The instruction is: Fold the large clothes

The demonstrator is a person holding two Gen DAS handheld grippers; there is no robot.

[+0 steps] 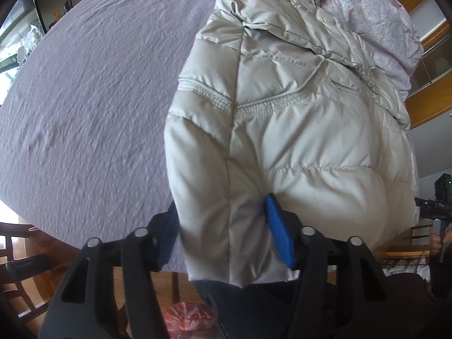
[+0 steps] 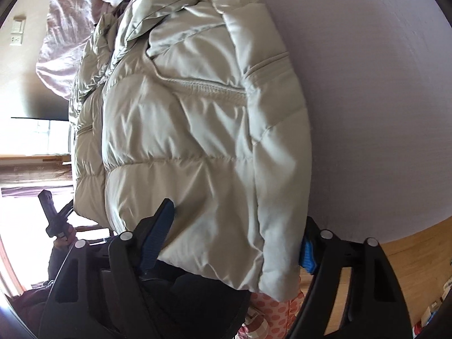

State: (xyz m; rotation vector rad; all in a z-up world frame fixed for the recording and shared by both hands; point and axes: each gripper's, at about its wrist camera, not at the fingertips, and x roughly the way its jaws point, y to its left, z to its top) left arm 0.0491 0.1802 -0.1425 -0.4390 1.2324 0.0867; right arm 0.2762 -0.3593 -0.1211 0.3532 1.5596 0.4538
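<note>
So there's a big puffy cream jacket lying folded up on a surface covered with a lavender cloth, and its near end hangs a bit over the surface edge toward the person. Both tongs are on that near end.

The left tongs have a thick fold of the jacket stuffed between their blue pads. The arms sit fairly wide, but only because the padding fills the gap; they're pinching the jacket, with the pads pushed into the fabric on both sides.

Same deal on the other side: the right tongs have the jacket's hem corner bunched between their blue pads, squeezing the jacket from both sides. The right-hand pad is mostly hidden behind the fabric.

The jacket runs away from the cameras across the surface, with stitched quilting lines and a ribbed seam across the middle. Its far end is touching a crumpled pale pink sheet heaped at the back of the surface.

In the right wrist view the other handheld tool shows at the left edge, gripped by a hand. Below the surface edge there's wooden floor, and something pink with dots peeks out under the jacket. A wooden chair sits at the lower left of the left view.
</note>
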